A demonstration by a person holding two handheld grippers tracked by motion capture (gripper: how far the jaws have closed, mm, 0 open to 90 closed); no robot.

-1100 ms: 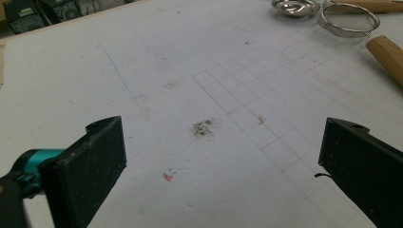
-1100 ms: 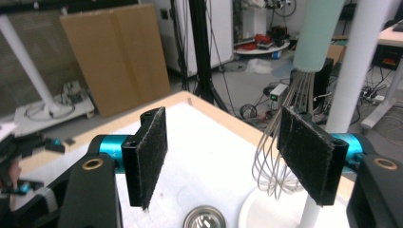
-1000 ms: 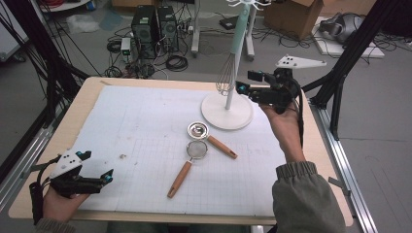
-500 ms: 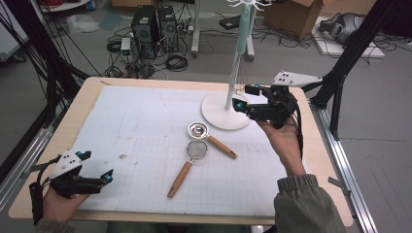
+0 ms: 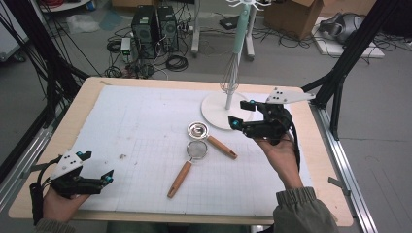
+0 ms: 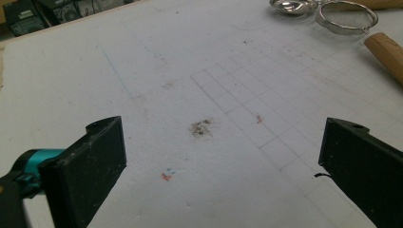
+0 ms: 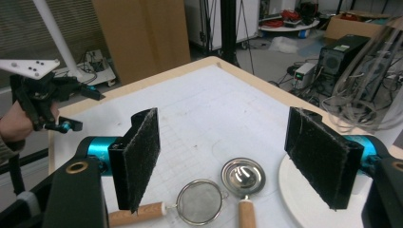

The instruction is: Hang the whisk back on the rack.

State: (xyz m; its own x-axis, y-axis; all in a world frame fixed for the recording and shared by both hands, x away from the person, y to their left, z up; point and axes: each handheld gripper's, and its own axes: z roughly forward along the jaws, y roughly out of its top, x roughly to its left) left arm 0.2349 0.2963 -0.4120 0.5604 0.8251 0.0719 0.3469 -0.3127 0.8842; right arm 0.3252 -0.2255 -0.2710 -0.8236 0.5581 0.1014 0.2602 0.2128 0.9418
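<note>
- The table (image 5: pixel 320 145) carries a white gridded mat (image 5: pixel 145 131); on it near the far right stands a rack (image 5: pixel 228 104) with a round white base and a pole, and a whisk (image 5: pixel 229 77) hangs against that pole.
- The right gripper (image 5: pixel 243 114) hovers just beside the rack base, jaws wide apart and holding nothing. Its own view looks down between the pads (image 7: pixel 142 156) onto the 2 utensils.
- Against 1 second ago, the right gripper has dropped from beside the whisk to the near edge of the base and turned toward the mat's middle; the whisk, then close at its jaws, now hangs free of it.
- The left gripper (image 5: pixel 94 167) rests at the near left corner, jaws wide apart over bare mat, touching nothing; it has not moved.
- The strainer (image 5: pixel 197 150), mesh bowl empty, lies mid-mat with its wooden handle pointing toward the near edge.
- The ladle (image 5: pixel 198 129), its small steel bowl empty, lies just beyond the strainer, rims near touching, handle running right.
- A dirt smudge (image 6: pixel 202 127) marks the mat between the left jaws.
</note>
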